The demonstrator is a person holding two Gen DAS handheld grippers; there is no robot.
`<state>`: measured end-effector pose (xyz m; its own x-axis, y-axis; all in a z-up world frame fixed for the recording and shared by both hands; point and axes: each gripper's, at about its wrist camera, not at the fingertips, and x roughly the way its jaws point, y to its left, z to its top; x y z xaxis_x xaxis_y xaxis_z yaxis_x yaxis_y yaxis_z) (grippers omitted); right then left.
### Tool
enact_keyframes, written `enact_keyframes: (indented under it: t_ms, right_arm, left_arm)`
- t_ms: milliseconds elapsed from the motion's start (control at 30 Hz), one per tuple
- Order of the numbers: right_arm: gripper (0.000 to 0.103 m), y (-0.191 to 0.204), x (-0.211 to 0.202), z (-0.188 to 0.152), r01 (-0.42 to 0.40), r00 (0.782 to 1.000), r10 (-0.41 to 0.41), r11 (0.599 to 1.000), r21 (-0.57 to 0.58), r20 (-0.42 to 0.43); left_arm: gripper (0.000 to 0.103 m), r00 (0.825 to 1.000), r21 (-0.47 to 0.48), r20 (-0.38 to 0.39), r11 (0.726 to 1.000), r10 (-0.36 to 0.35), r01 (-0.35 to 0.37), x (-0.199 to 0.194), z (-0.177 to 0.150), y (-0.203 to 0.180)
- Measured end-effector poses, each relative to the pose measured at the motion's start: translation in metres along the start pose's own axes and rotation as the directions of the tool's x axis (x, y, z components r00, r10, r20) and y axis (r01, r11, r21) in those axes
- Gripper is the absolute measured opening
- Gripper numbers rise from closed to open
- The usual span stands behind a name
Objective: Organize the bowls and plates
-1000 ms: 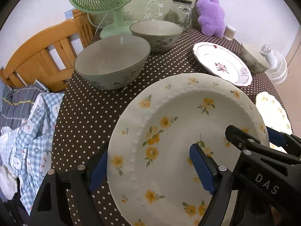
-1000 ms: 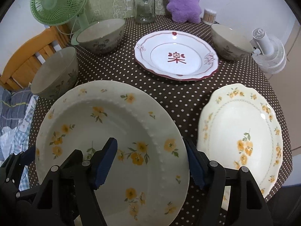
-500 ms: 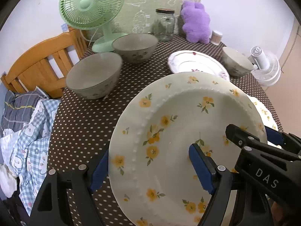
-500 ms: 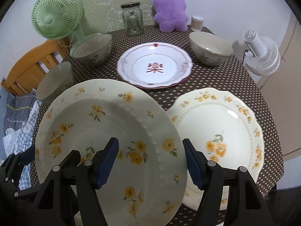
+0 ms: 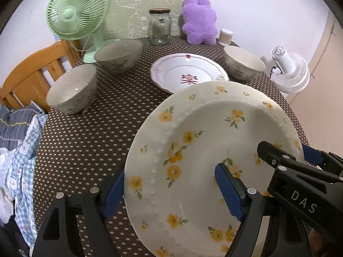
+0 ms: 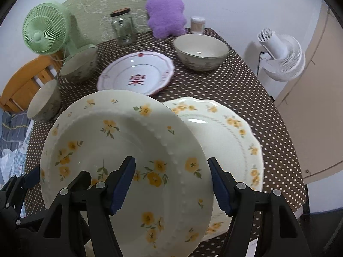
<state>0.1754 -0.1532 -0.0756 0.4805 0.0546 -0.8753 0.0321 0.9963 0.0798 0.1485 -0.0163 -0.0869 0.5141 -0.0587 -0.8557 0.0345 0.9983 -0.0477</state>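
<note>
A round worktop point(image 6: 235, 90) under a brown dotted cloth stands against a pale wall, with a green fan point(image 5: 77, 10), a glass jar point(image 5: 159, 26) and a purple plush toy point(image 5: 199, 20) along its far edge. Over the last second the yellow-flowered plate point(image 5: 193, 145) has been carried across and slightly upward, clear of the cloth; its right edge now overlaps the scalloped flowered plate point(image 6: 235, 132) lying on the worktop, where a second earlier the two were well apart. This suggests the plates are about to be stacked. The red-trimmed plate point(image 6: 137, 75) and three bowls, one at far right point(image 6: 201, 51) and two at left point(image 5: 116, 54) point(image 5: 72, 87), have stayed in place.

The left gripper point(image 5: 169, 190) straddles the plate's left rim, one blue pad below and one on the upper face. The right gripper point(image 6: 171, 184) straddles the right rim likewise. Both grip the raised plate between moderately spread pads, and neither touches anything else.
</note>
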Motion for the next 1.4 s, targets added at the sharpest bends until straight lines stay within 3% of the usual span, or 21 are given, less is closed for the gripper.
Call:
enact_keyframes:
  t_ms: [867, 1400]
  right_arm:
    - [0.071, -0.107, 0.031, 0.008, 0.059, 0.995, -0.054, 0.996, 0.061, -0.079]
    - [0.071, -0.12, 0.051, 0.015, 0.045, 0.993, -0.037, 0.997, 0.064, -0.113]
  left_arm:
    - [0.08, 0.996, 0.032, -0.083, 0.999, -0.025, 0.027, 0.055, 0.013, -0.1]
    - [0.081, 0.993, 0.071, -0.11, 0.997, 0.047, -0.039, 0.084, 0.021, -0.121]
